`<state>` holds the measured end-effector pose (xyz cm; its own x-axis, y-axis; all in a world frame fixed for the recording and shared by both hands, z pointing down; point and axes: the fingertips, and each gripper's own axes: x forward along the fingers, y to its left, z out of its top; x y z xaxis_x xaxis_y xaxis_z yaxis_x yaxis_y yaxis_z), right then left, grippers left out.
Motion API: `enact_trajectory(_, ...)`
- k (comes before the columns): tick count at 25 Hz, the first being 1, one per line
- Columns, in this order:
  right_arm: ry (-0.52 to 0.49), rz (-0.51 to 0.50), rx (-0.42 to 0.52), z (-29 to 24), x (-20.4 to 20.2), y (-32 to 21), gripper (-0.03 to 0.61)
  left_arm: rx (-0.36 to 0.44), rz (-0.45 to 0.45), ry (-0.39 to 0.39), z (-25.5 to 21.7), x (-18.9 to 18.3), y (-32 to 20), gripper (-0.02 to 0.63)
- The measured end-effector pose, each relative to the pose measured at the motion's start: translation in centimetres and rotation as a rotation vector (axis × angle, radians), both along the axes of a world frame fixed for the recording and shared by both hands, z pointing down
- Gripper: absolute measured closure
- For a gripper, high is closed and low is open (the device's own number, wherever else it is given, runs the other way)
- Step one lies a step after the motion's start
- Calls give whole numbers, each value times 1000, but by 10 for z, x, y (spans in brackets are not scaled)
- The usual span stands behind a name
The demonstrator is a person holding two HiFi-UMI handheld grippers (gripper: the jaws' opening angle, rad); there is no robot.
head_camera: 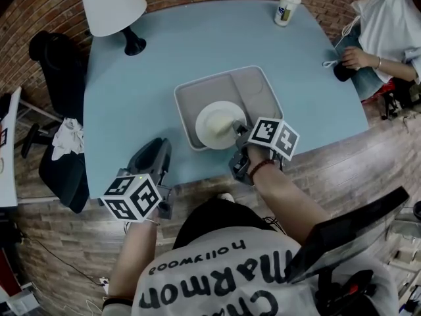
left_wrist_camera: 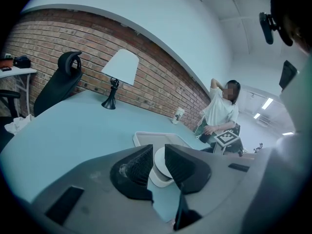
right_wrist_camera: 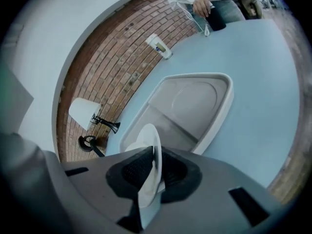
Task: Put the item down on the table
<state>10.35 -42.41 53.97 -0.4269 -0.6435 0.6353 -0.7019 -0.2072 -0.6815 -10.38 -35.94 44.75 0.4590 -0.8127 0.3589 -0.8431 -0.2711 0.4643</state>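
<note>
A white plate [head_camera: 218,125] hangs tilted over the near left part of a grey compartment tray [head_camera: 263,84] in the middle of the blue table [head_camera: 131,110]. My right gripper [head_camera: 238,134] is shut on the plate's near rim. In the right gripper view the plate [right_wrist_camera: 148,135] stands edge-on between the pads of that gripper [right_wrist_camera: 155,155], above the tray [right_wrist_camera: 224,106]. My left gripper [head_camera: 158,149] hovers at the table's front edge, left of the tray. Its jaws stand a narrow gap apart, empty [left_wrist_camera: 157,152], and the plate [left_wrist_camera: 160,165] shows beyond them.
A white-shaded lamp [head_camera: 113,5] stands at the far left of the table, and a paper cup [head_camera: 287,6] at the far edge. A seated person [head_camera: 388,31] is at the right corner. A black chair [head_camera: 62,64] stands left of the table.
</note>
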Motion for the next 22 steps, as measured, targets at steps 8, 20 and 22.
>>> enact_trajectory(8, 142, -27, 28, -6, -2, -14, 541, -1, -7, 7, 1, -4, 1, 537)
enact_trajectory(20, 204, -66, 34, 1, -9, -35, 513, -16, -30, 20, 9, -16, 1, 537)
enact_trajectory(22, 219, -73, 40, 2, -9, -36, 509, -18, -34, 22, 11, -17, 1, 537)
